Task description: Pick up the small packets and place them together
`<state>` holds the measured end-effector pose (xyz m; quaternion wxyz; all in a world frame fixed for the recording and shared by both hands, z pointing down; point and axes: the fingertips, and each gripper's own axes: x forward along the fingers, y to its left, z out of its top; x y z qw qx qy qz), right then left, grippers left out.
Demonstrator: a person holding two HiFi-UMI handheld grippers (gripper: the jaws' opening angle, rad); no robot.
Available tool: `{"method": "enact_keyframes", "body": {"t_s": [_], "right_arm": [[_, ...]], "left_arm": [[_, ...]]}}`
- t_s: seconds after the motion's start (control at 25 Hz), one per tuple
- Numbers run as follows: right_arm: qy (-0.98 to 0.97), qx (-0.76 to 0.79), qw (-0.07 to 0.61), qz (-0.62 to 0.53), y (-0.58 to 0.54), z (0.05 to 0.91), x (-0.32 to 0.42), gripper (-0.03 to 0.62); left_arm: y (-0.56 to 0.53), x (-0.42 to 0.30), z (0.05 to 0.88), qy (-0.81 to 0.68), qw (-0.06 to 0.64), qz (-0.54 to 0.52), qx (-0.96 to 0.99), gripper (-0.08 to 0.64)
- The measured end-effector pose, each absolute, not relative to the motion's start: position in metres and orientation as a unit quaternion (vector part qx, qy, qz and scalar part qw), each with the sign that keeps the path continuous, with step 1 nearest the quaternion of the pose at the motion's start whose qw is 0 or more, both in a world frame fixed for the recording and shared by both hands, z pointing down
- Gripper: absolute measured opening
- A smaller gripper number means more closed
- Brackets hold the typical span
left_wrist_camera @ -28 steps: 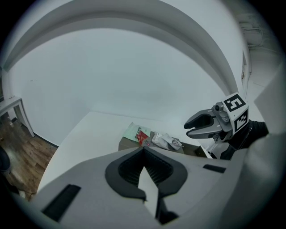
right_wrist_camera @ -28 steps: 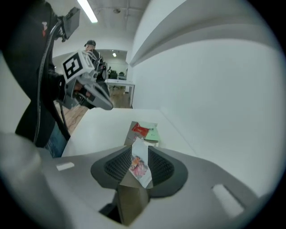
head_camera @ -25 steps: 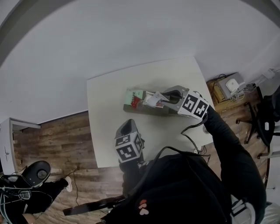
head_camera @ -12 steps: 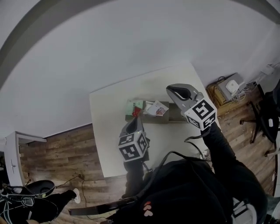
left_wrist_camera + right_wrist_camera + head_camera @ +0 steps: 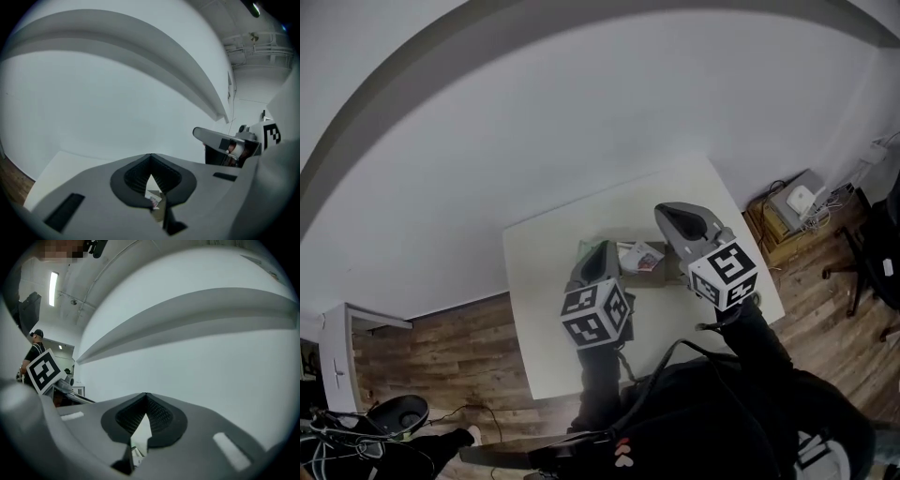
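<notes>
No word or number can be read anywhere. The left cube (image 5: 595, 314) and the right cube (image 5: 724, 274) carry black-and-white square marker patterns, not letters. The packets (image 5: 642, 255) show coloured print, red and green in places, too small to read. The person's dark top (image 5: 703, 412) bears a small reddish mark, heart-like in shape.
</notes>
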<state>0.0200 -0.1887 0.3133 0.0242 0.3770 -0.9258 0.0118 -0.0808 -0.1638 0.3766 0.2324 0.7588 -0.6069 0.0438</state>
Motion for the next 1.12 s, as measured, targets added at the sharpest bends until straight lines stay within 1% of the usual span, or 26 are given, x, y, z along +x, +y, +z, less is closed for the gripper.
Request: {"method": "enact_keyframes", "body": {"t_s": [0.32,1.12], "right_arm": [[-0.929,0.368,0.003,0.019,-0.179,0.305,0.024,0.000],[-0.927,0.375,0.007,-0.002,-0.184,0.305,0.025,-0.002]], "left_arm": [[-0.162,-0.070,0.361,-0.602,0.204,0.033,0.771,-0.002],[-0.167,-0.070,0.362,-0.608,0.202,0.035,0.767,-0.002]]}}
